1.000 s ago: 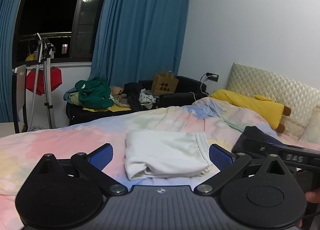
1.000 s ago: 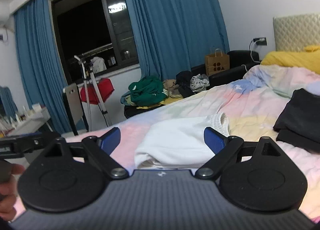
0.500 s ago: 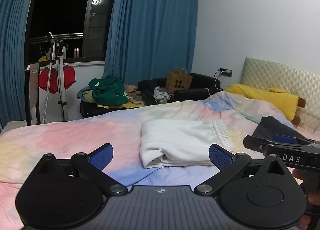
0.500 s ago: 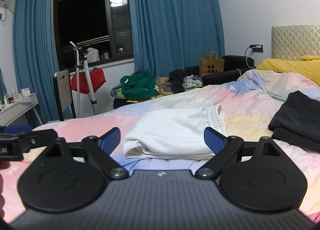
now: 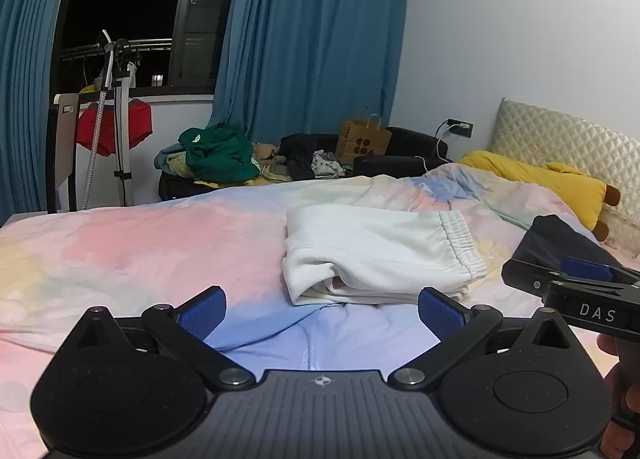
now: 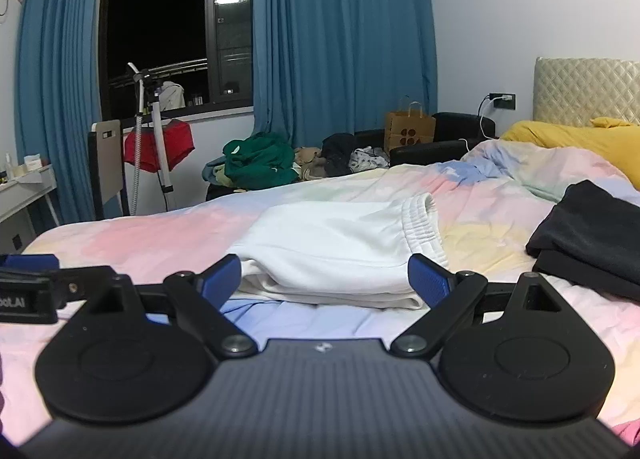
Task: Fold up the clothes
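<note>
While both tools hang over the bed (image 5: 120,243), the left hand-held gripper (image 5: 322,309) sits spread wide, holding nothing. White pants (image 5: 376,255) lie folded just ahead and a bit right of it, long axis running left-right, waistband to the right. Right hand-held gripper (image 6: 324,277), also wide and empty, looks nearer, straight on. Farther right, a folded dark garment (image 6: 592,235). No containers on the bed.

On the bed (image 5: 120,243) lie two folded garments: one white pair of sweatpants (image 5: 376,255) and, to its right, one black folded garment (image 6: 592,235). Two tools hover at the bed's near edge: the left tool (image 5: 322,309) and the right tool (image 6: 324,279), each with two blue pads spread wide apart, empty.
</note>
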